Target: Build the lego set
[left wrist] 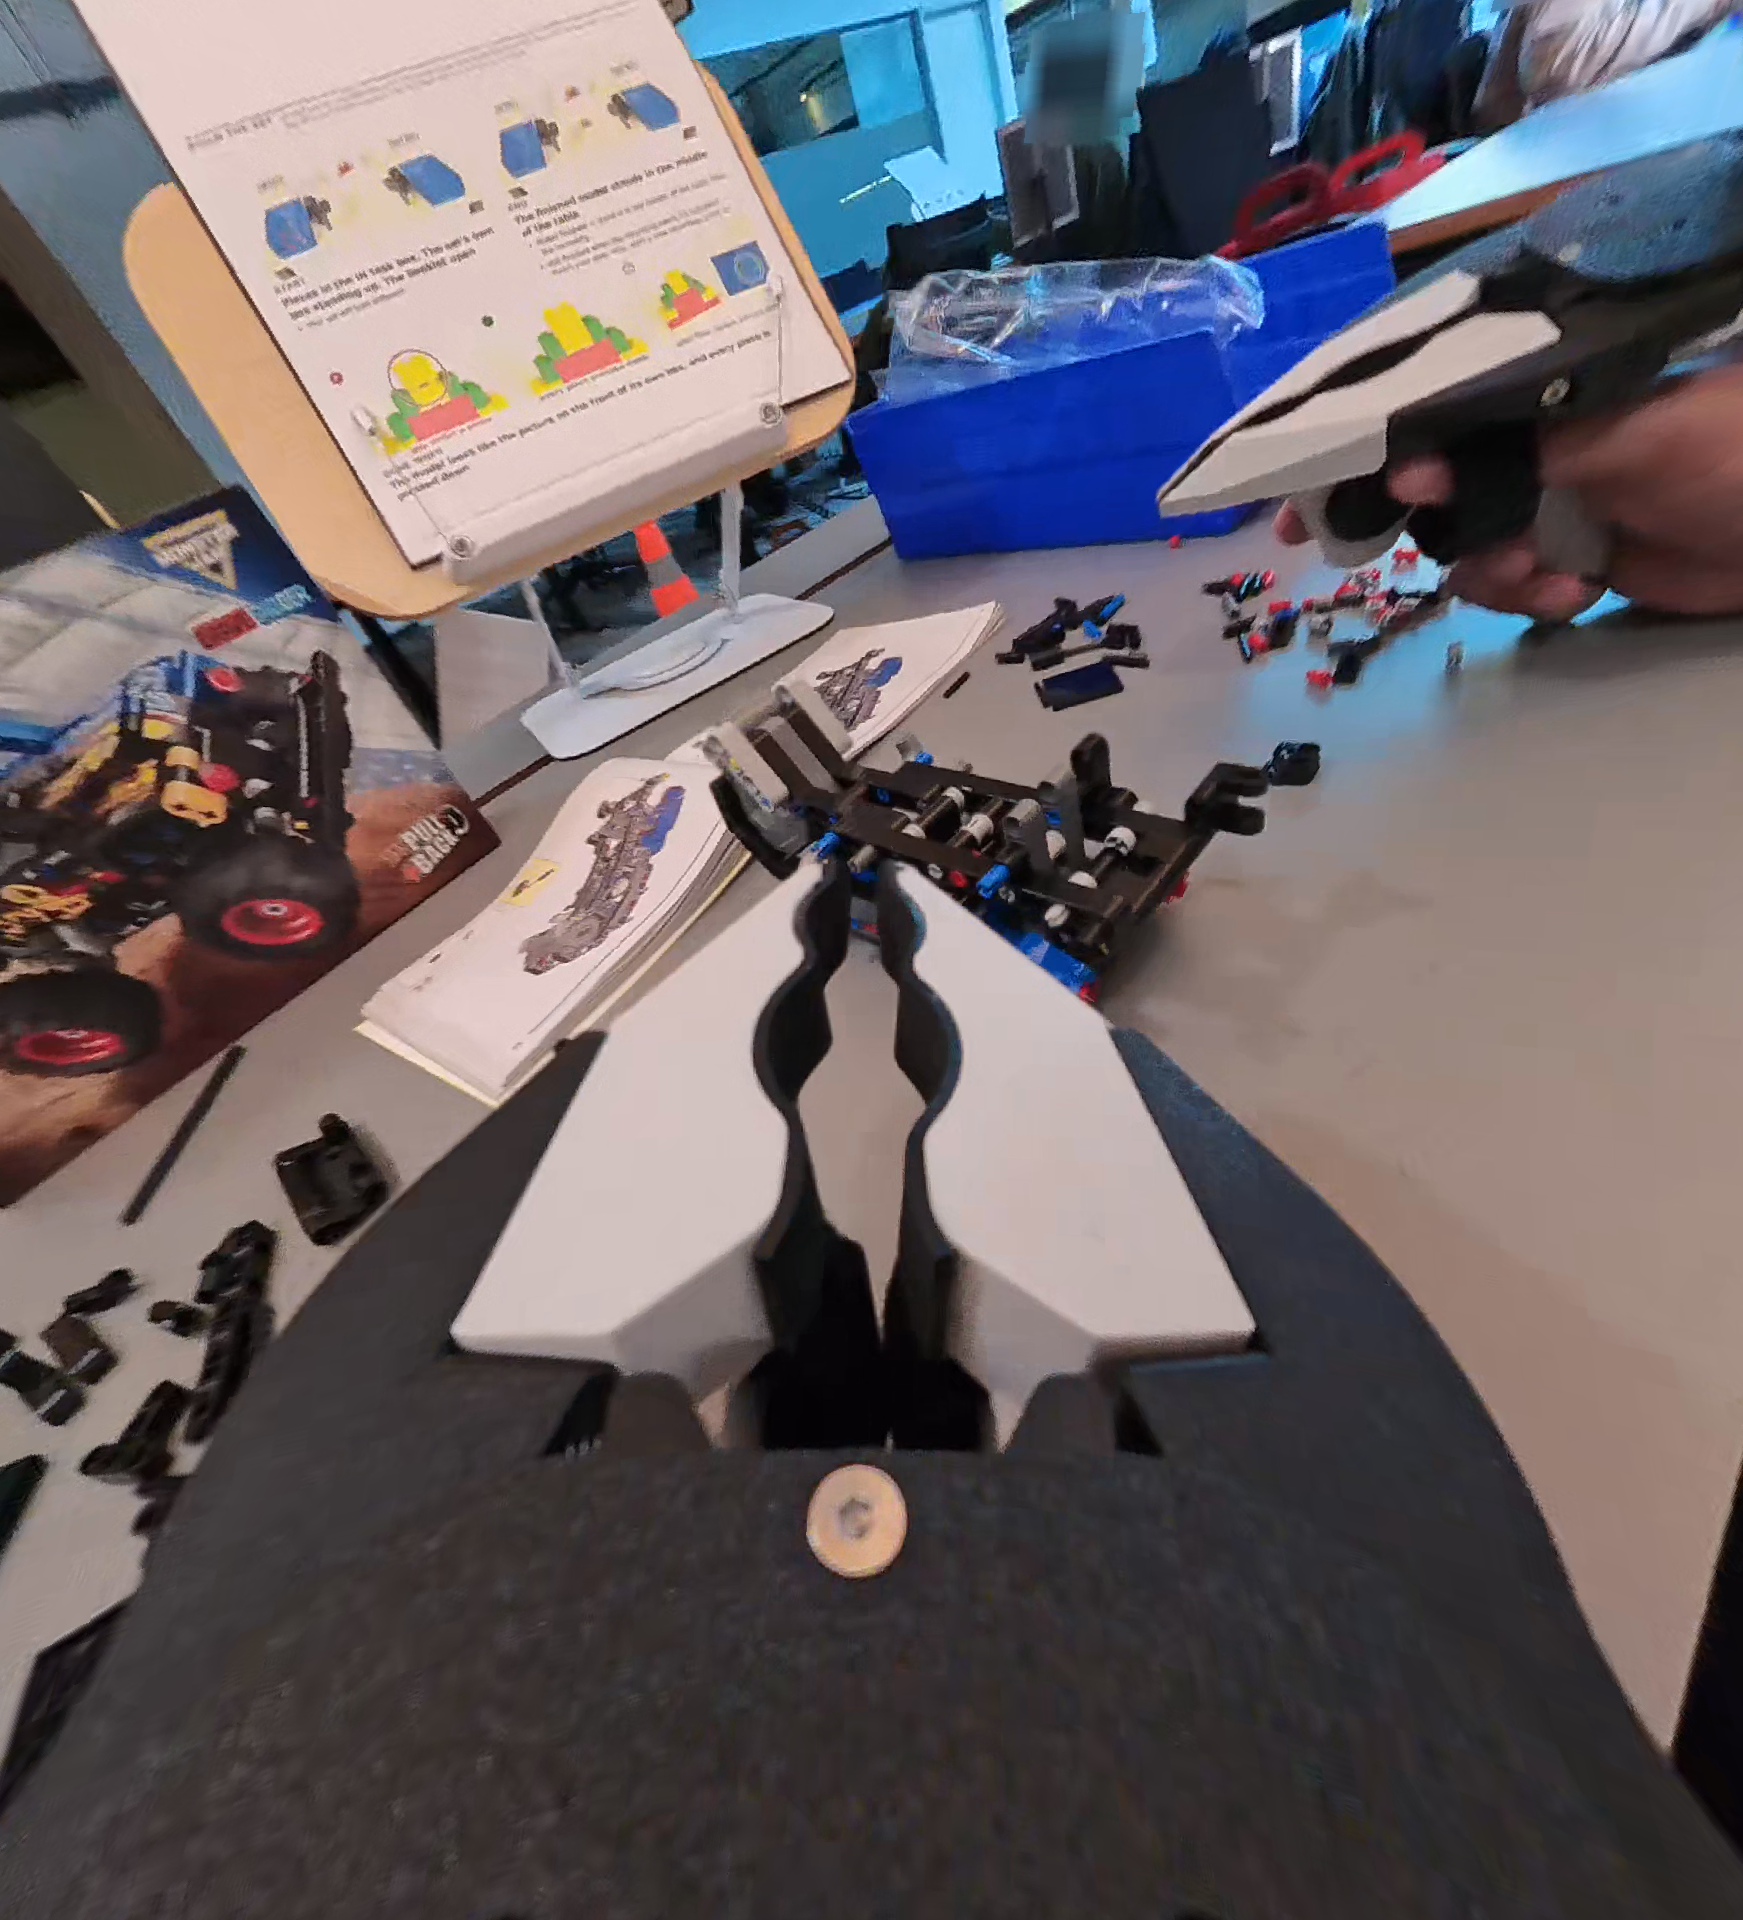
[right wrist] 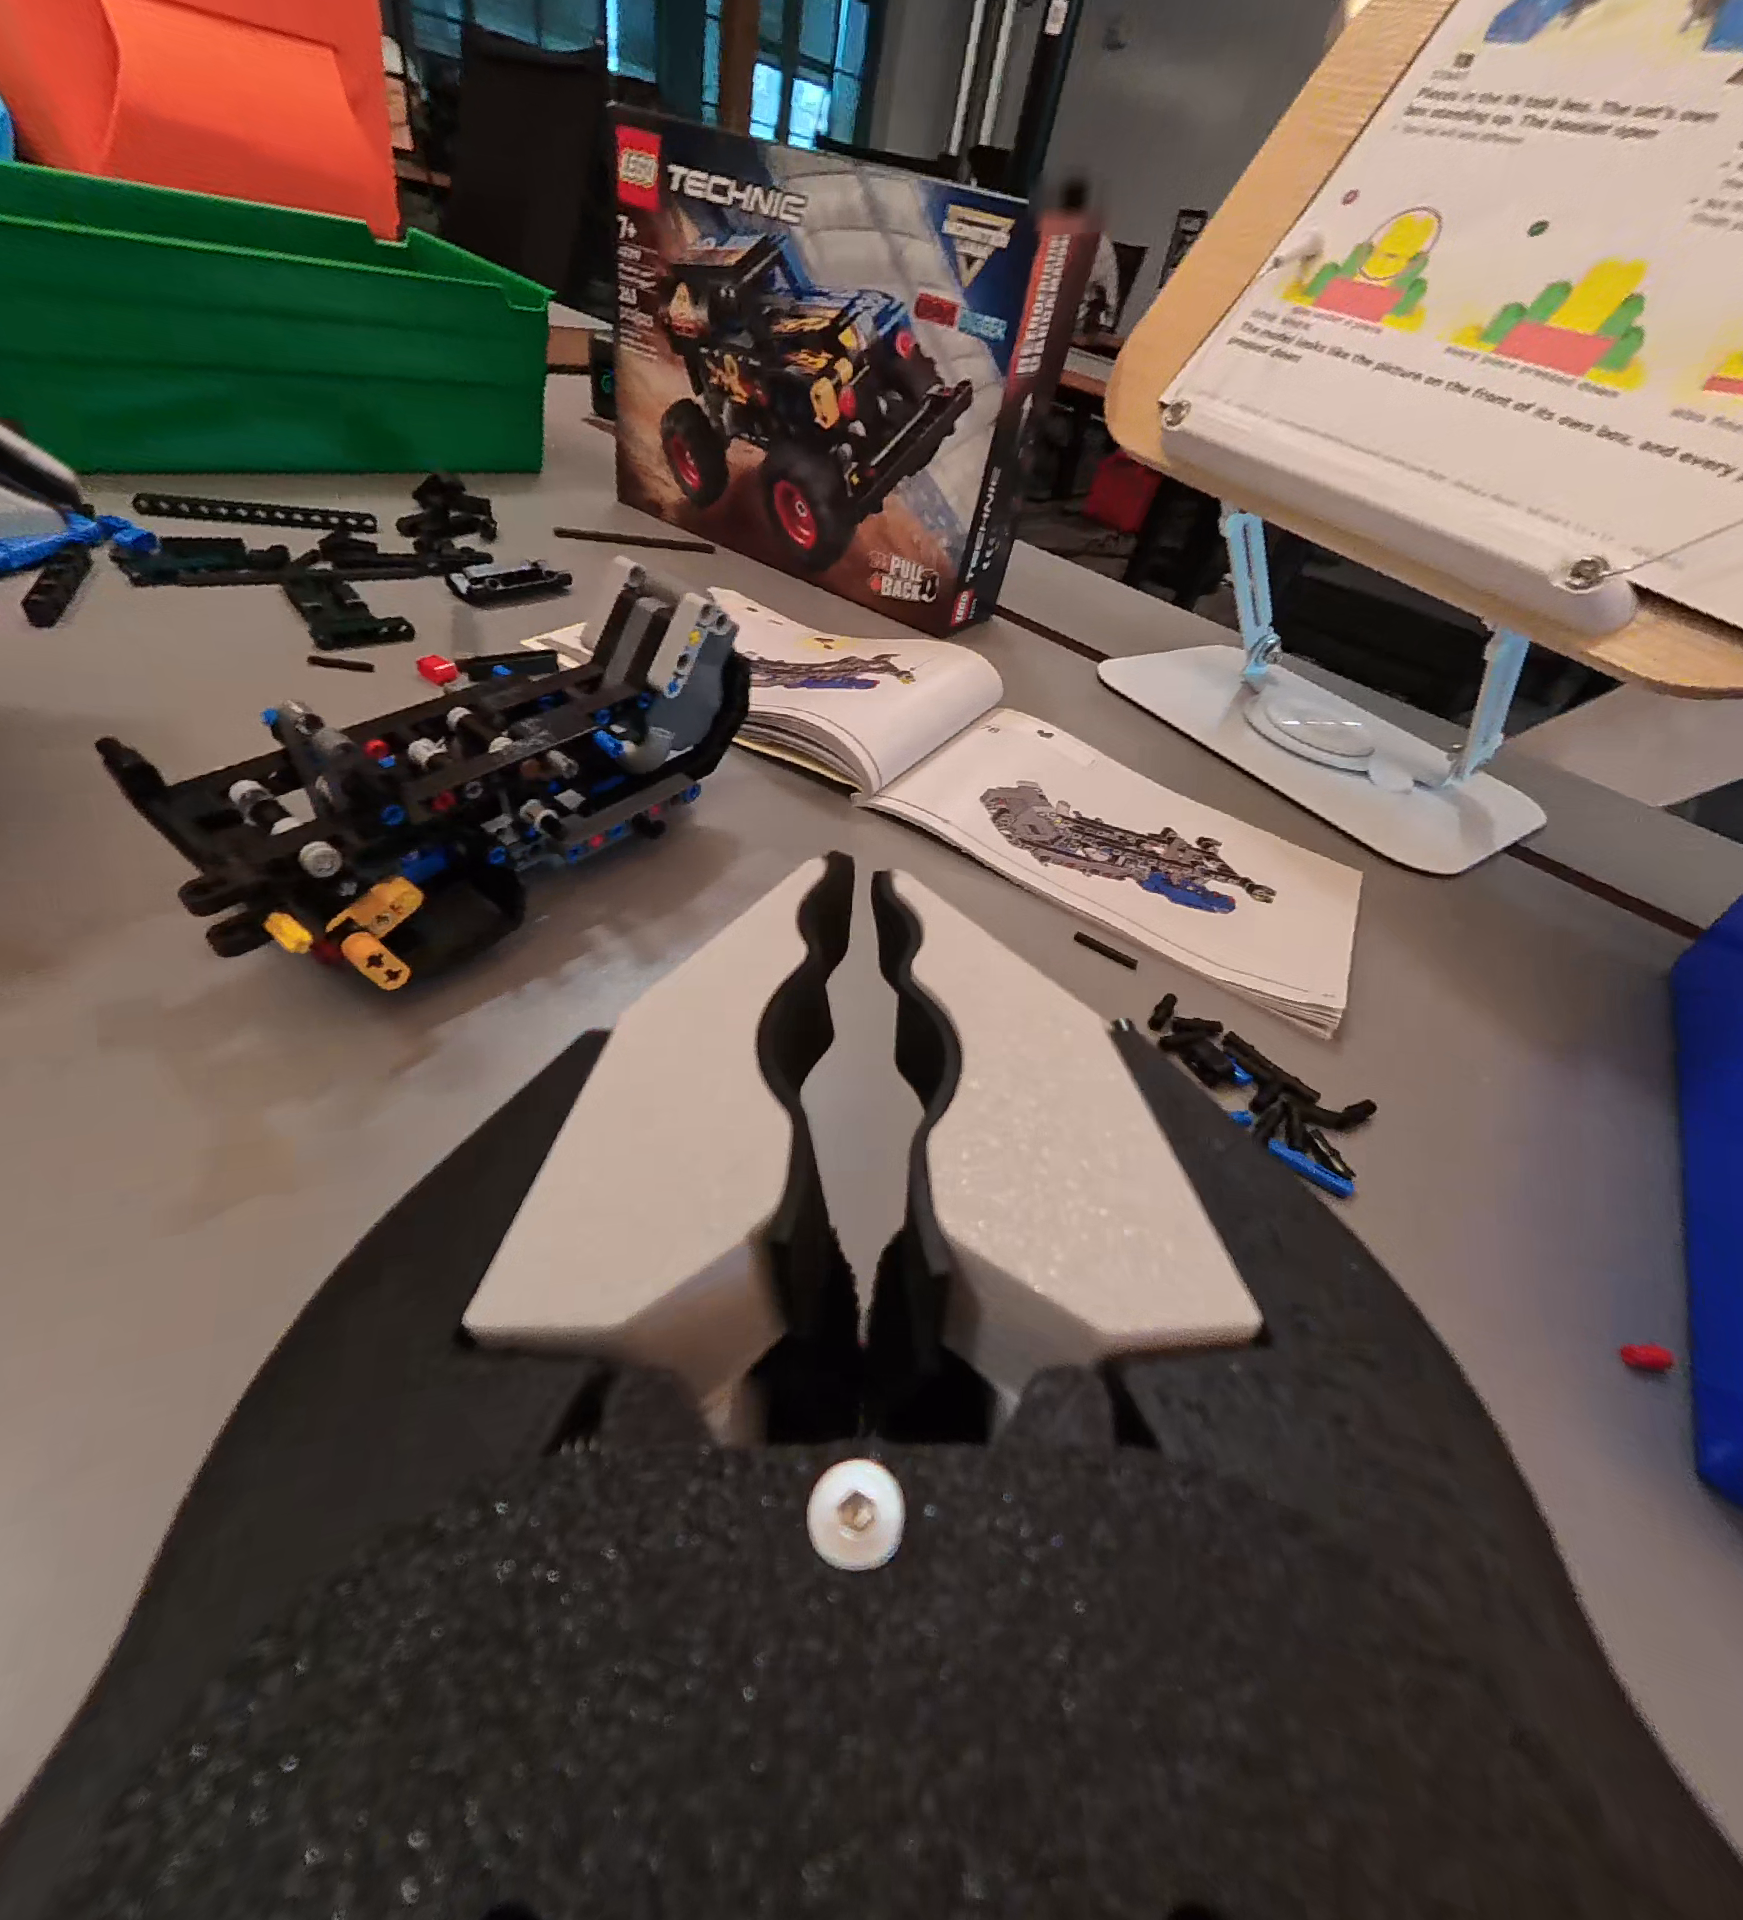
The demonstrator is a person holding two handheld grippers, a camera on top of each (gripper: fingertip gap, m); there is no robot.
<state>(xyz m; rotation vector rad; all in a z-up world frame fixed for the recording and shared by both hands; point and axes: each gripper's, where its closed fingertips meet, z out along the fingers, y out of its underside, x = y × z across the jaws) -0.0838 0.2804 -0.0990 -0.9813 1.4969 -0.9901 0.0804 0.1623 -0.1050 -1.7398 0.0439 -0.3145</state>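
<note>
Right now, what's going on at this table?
A person is building a Lego truck with a handheld tool in each hand. Neither tool holds anything: the left tool is nearly closed by the half-built chassis, the right tool is up near the open booklet. Loose pieces are scattered around.

Black chassis [right wrist: 431, 790] with blue, red, yellow pins, green bin [right wrist: 223, 332], blue bin [left wrist: 1054, 436], grey table [right wrist: 171, 1122], white-and-black grippers

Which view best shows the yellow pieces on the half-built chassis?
The right wrist view: the yellow pieces face the camera at the chassis's near end. In the left wrist view the chassis shows, but no yellow.
</note>
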